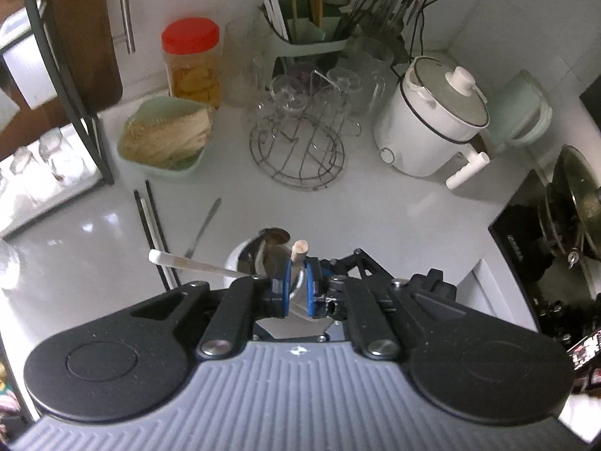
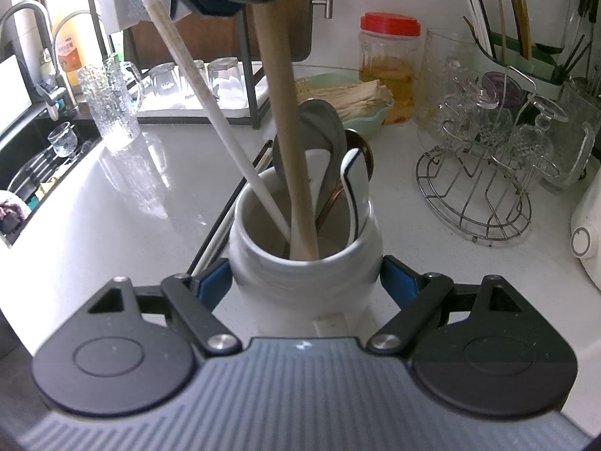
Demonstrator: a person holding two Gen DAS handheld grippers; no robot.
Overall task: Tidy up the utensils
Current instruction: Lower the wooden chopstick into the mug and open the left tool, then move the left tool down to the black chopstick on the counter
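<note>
**Two grippers engaged: spoon going into jar**

1. Status. Right gripper (image 2: 304, 282) is clamped across the white jar (image 2: 304, 263), one pad on each flank, steadying it on the counter (image 1: 375, 218). Left gripper (image 1: 298, 274) is pinched on the top of the wooden spoon (image 2: 285, 112); both pads appear to bear on the handle. The spoon's lower end is already inside the jar, beside a white handle (image 2: 195, 86) and several spoon bowls.

2. Step in hand, as judged: seat the spoon and let go. Lower it until it rests on the jar floor, then release. Dropped from height, it could knock the crowded contents. Lift the gripper away along the handle's line, clear of the leaning white handle just beside it. Keep the jar clamped until then.

3. Remaining work. Chopsticks (image 1: 150, 233) and a metal utensil (image 1: 203, 229) lie loose on the counter near the jar.

4. Clearances. Open counter lies left of the jar. The sink (image 2: 22, 188) drops off further left; a glass rack (image 2: 477, 195) stands near on the right, and a stove (image 1: 526, 248) bounds that side. Approach the loose items from above.
</note>
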